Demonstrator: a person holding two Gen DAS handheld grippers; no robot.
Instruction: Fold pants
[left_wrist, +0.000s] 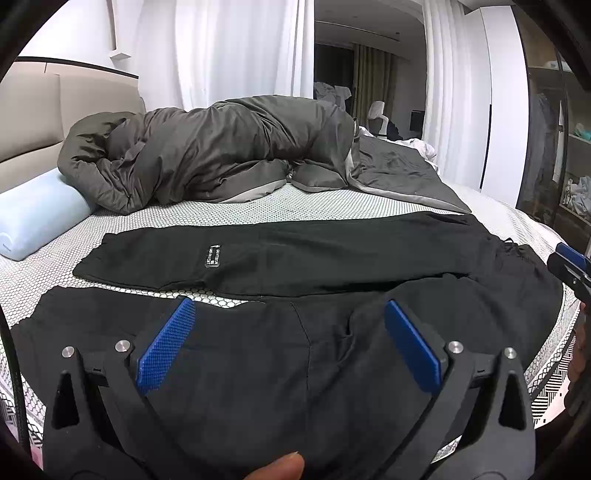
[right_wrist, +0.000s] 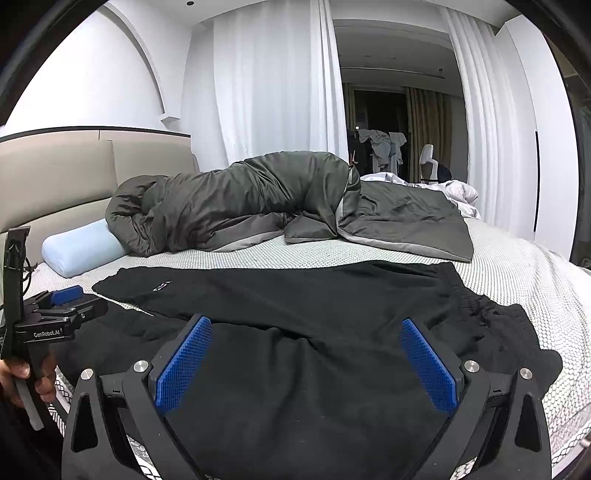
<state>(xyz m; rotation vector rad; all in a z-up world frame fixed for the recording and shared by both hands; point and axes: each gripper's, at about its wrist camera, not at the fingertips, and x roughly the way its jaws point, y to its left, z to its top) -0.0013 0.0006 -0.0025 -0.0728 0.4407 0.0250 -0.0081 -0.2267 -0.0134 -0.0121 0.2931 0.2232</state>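
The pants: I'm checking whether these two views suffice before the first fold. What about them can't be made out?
- Pants: the small label is too small to read in the left wrist view.
- Near leg's cuff: hidden behind the left gripper and cut by the frame edge.
- Waistband: in the right wrist view its near part lies behind the right gripper; black on black blurs the drawstring.

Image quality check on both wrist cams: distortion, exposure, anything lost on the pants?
Left wrist: heavy fisheye bend, dark corner vignette; pants underexposed, folds barely readable, white curtains bright. Right wrist: same barrel warp; pants nearly solid black, mattress pattern sharp, doorway behind dark.
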